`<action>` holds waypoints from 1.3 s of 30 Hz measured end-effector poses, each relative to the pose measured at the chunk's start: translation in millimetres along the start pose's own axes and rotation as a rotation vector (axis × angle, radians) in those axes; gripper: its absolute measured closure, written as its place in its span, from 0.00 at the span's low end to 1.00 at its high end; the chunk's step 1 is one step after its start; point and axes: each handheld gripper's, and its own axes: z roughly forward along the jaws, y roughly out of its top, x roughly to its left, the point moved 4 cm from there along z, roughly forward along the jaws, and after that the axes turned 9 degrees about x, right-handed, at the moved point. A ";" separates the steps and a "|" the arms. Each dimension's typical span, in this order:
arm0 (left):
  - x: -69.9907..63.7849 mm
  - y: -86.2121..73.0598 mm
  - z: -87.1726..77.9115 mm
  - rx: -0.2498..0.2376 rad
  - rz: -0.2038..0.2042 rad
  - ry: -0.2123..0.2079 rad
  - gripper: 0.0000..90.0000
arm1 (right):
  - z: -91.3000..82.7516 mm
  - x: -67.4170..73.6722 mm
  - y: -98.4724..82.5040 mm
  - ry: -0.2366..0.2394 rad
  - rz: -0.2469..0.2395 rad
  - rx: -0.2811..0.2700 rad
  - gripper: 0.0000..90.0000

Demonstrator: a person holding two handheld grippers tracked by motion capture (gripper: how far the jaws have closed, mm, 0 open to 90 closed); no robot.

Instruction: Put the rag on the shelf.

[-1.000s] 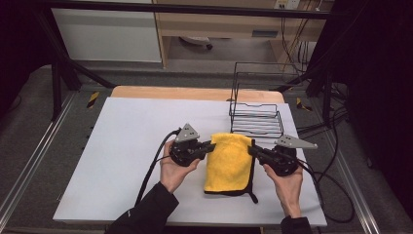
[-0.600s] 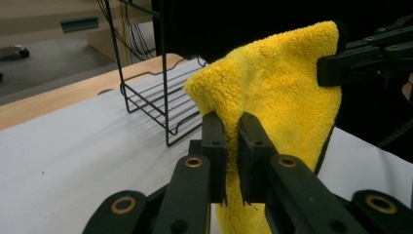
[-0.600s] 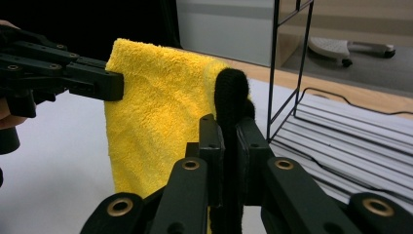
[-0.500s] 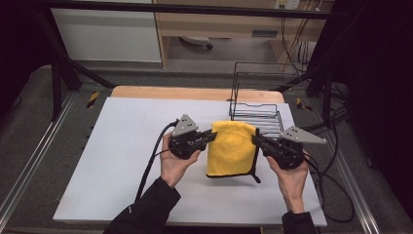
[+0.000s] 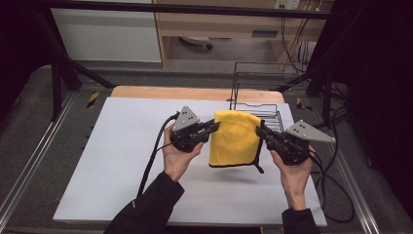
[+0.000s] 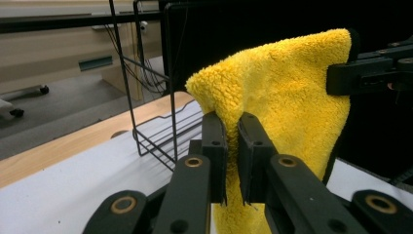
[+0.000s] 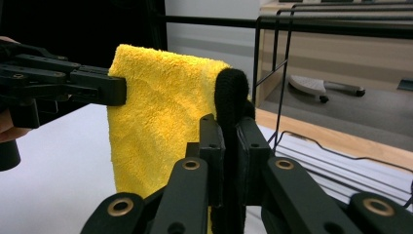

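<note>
A folded yellow cloth [image 5: 234, 138] with a black trim hangs in the air over the white table top, held by its two upper corners. My left gripper [image 5: 215, 126] is shut on its left upper corner, seen up close as fluffy yellow cloth [image 6: 277, 107] between the jaws of the left gripper [image 6: 233, 146]. My right gripper [image 5: 258, 131] is shut on the right upper corner, where the black trim [image 7: 233, 105] sits between the jaws of the right gripper [image 7: 231, 146]. The cloth's lower edge hangs just above the table.
A black wire rack [image 5: 265, 105] stands at the back right of the table, right behind the cloth. The white board [image 5: 112, 161] lies on a wooden table top [image 5: 195, 92]. Black cables [image 5: 336, 190] trail off the right edge.
Both grippers have lifted the cloth off the table and carried it away from the person, towards the wire rack. It now hangs instead of lying flat.
</note>
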 end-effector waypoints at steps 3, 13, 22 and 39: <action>0.4 6.5 -0.2 -0.020 0.002 0.003 0.92 | -3.1 -0.7 7.9 -0.013 -0.009 -0.021 0.93; 1.0 32.8 -0.7 -0.080 0.014 0.016 0.92 | -9.8 -4.9 29.1 -0.041 -0.017 -0.069 0.93; -1.1 58.9 0.6 -0.132 0.019 0.019 0.92 | -19.7 -11.2 52.3 -0.073 -0.026 -0.125 0.93; -6.7 99.0 4.4 -0.228 0.037 0.028 0.92 | -37.3 -19.8 85.0 -0.126 -0.045 -0.217 0.93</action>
